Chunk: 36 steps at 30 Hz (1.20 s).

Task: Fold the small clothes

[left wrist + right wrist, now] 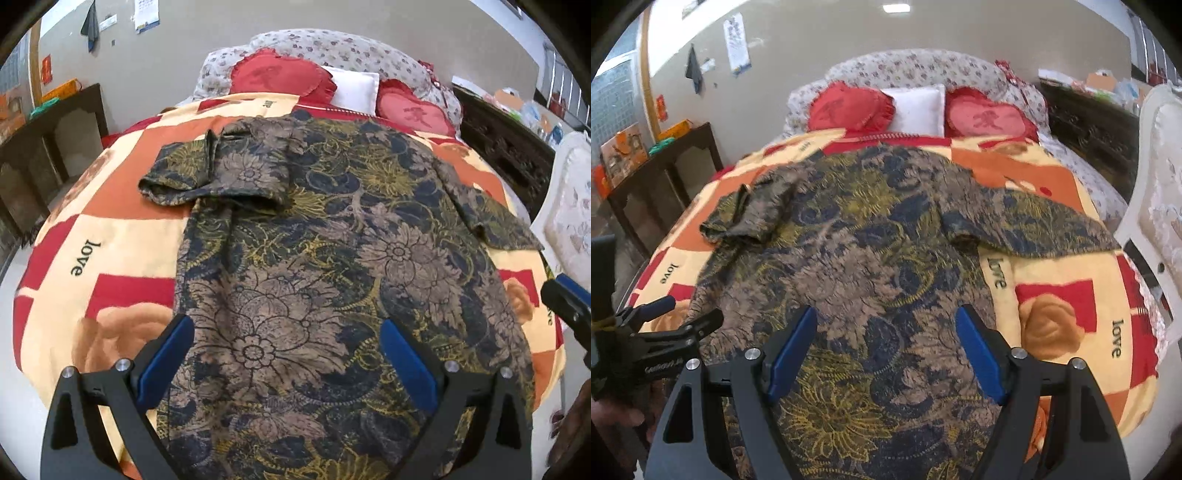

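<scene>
A dark floral short-sleeved shirt (pixel 314 258) lies spread flat on the bed, collar end toward the pillows; it also shows in the right wrist view (pixel 857 266). Its left sleeve (pixel 207 177) is rumpled and partly folded onto the body; its right sleeve (pixel 1034 225) lies spread out. My left gripper (pixel 288 332) hovers open above the shirt's lower left part, holding nothing. My right gripper (pixel 886 325) hovers open above the lower middle of the shirt, holding nothing. Each gripper shows at the edge of the other's view: the right one (pixel 569 302), the left one (pixel 665 321).
The shirt rests on a red, orange and cream patchwork quilt (pixel 110 206) printed with "love". Red heart cushions (pixel 280 74) and a white pillow (pixel 354 88) lie at the head. A dark wooden side table (pixel 665 177) stands left; a white padded chair (pixel 1160 177) stands right.
</scene>
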Tool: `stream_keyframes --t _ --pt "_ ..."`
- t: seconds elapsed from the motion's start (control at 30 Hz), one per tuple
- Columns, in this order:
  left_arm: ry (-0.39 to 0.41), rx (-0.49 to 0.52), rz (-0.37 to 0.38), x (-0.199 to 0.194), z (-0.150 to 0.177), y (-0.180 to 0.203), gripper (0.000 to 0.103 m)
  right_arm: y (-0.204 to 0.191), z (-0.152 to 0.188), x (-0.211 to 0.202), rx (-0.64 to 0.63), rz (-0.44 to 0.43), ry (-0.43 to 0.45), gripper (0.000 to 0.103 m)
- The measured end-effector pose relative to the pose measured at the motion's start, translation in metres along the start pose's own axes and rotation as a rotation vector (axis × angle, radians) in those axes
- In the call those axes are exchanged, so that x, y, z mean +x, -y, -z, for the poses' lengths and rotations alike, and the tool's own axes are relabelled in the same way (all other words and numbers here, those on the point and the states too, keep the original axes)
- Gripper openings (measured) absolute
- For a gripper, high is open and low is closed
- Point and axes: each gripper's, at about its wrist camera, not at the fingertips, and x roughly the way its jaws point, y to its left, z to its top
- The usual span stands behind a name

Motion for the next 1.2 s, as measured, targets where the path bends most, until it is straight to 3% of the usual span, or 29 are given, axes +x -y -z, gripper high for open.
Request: stream_keyframes --t 0.13,0.43,0.7,0.93,1.2 --pt "-0.014 0.031 -0.009 0.004 0.0 0.0 0.102 -0.001 0.0 0.007 0.006 -0.045 -0.038 0.081" --pt "-0.093 0.07 -0.022 0.02 0.01 0.009 0.099 0.009 -0.005 -0.004 0.026 0.025 0.018 0.081" --pt "-0.084 0.066 0.008 0.014 0.006 0.017 0.099 0.013 -0.007 -0.013 -0.006 0.096 0.071 0.081" --pt "-0.08 0.062 -0.019 0.016 0.002 0.017 0.099 0.012 -0.004 0.005 0.002 0.1 -0.022 0.08" --pt "-0.115 0.041 -0.019 0.026 -0.003 0.01 0.099 0.014 -0.005 0.019 0.014 0.106 -0.059 0.08"
